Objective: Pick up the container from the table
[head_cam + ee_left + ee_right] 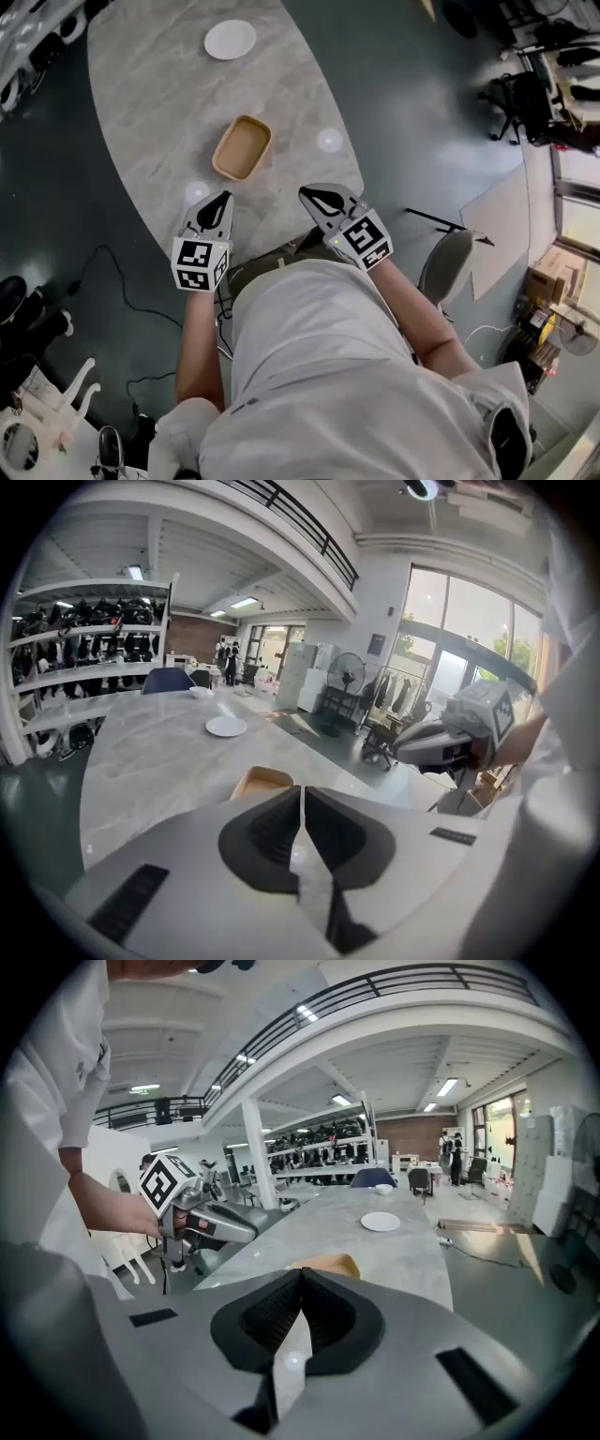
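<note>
The container [242, 147] is a shallow tan tray with nothing in it, lying on the marble table [159, 103] just beyond both grippers. My left gripper [225, 196] hovers at the table's near edge, short of the tray and to its left, jaws shut and holding nothing. To the tray's right, my right gripper [307, 193] is also shut and holding nothing. In the left gripper view the container [263, 781] peeks over the closed left gripper [302, 790], with the right gripper [448, 743] off to the side. The right gripper view shows the container [329, 1265] past the closed right gripper [301, 1272].
A white plate [230, 39] lies further back on the table. A grey chair [448, 264] stands to the right of the person. Cables [131, 300] run over the dark floor at the left. Shelving [84, 639] stands beyond the table.
</note>
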{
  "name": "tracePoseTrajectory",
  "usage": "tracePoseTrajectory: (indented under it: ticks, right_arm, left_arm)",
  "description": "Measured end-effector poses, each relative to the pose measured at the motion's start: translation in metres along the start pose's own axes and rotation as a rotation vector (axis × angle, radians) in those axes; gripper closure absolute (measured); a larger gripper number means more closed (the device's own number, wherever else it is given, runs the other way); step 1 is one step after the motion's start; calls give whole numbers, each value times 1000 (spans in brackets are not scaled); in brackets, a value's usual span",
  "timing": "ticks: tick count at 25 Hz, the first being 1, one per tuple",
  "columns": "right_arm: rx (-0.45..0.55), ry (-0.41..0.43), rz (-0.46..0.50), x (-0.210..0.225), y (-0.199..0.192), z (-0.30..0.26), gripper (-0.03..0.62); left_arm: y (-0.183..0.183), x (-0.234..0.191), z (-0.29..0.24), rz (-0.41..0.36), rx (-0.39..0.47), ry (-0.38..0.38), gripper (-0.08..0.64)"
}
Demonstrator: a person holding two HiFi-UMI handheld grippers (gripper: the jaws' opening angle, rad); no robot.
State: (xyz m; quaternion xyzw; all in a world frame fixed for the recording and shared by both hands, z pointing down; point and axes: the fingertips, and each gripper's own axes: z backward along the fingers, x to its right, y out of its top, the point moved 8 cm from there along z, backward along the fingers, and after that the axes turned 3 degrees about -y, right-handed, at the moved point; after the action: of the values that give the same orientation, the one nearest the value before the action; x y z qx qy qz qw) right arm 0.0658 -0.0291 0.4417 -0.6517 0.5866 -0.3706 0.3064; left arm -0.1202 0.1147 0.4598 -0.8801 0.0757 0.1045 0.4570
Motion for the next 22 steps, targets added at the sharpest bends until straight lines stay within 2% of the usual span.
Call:
tracePoseTrajectory:
  ticks: [7,12,16,22]
  right_arm:
    - [-84,-151,-170,14,-37,8,583]
    - [-154,-237,-291,20,-63,8,583]
    - [-176,-288,-361,19,-82,20,583]
    - [-190,-346,-438,3,-107,35,583]
  left_arm:
    - [-10,-12,-58,-94,-155,-118,509]
    - [-22,-27,-96,-133,-251,-170,482]
    - [-34,-27,-125,-189,-327,-182,439]
    - [-54,-27,-153,-269,-410,-176,417]
